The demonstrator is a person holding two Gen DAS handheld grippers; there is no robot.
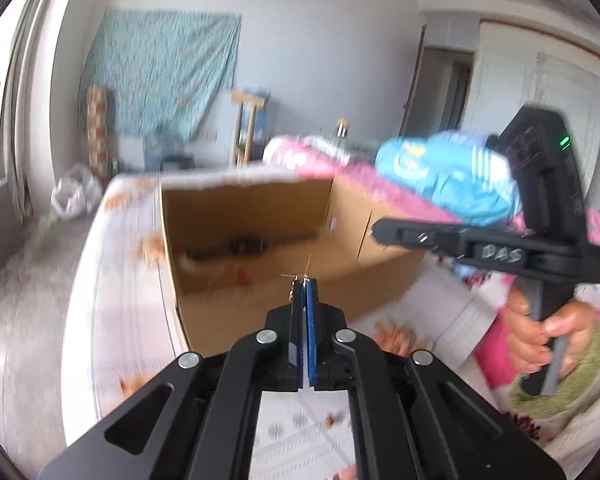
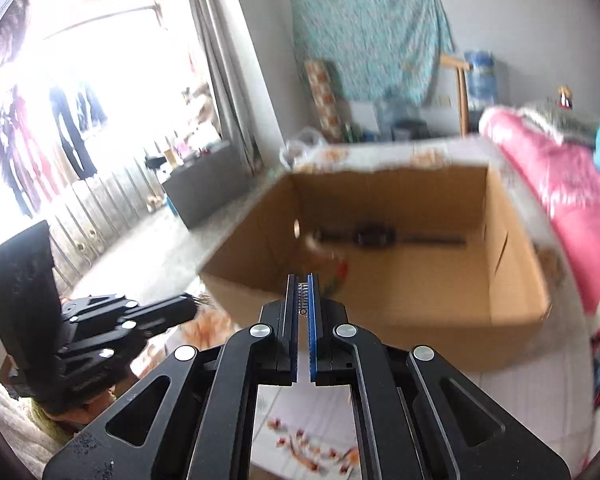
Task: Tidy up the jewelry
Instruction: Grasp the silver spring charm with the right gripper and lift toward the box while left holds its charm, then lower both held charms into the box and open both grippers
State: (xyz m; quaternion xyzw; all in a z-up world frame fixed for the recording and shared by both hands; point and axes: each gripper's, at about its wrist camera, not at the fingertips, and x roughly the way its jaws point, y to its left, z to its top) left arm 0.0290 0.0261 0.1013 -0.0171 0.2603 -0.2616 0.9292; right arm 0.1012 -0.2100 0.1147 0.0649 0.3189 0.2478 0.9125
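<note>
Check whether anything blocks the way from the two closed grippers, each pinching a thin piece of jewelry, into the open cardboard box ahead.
Nothing visible does. The left gripper holds a thin wire piece, the right gripper a small metal piece. The cardboard box lies directly ahead, top open, near wall low. A dark object lies far inside.

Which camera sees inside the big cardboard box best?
The right wrist view. There the cardboard box shows its whole open top, brown floor and a dark object lying at the back. The left wrist view shows only one near corner of the box, blurred, with its right side behind the right gripper.
</note>
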